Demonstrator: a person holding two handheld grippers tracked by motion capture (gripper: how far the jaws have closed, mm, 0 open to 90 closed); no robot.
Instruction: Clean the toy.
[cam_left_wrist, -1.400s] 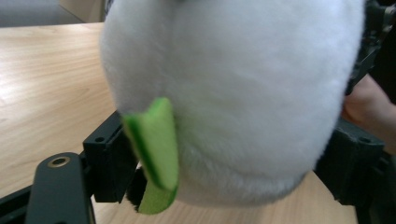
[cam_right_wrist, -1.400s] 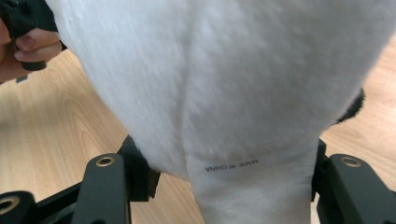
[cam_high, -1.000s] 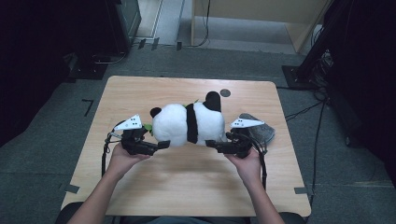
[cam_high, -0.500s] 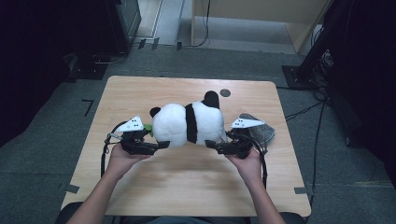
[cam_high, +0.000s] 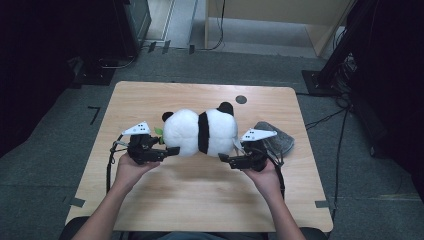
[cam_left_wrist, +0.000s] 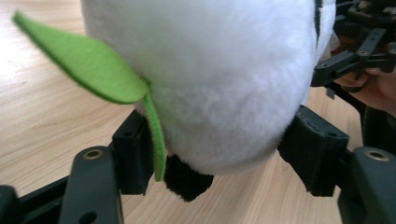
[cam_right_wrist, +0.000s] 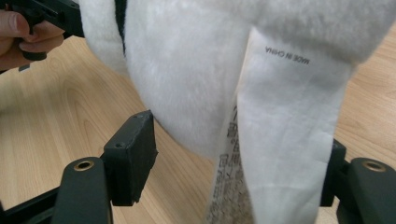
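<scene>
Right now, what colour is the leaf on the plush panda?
Bright green felt leaf, clearest in the left gripper view.

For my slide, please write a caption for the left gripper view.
Left gripper jaws pinch the white plush panda, beside its green felt leaf.

The high view looks down and forward from above the person's side of the table (cam_high: 150, 100), far enough to take in the whole top. Each gripper view sits low, almost against the plush panda (cam_high: 200, 132), looking inward along its jaws from opposite ends. All three views share the panda and the tabletop.
</scene>
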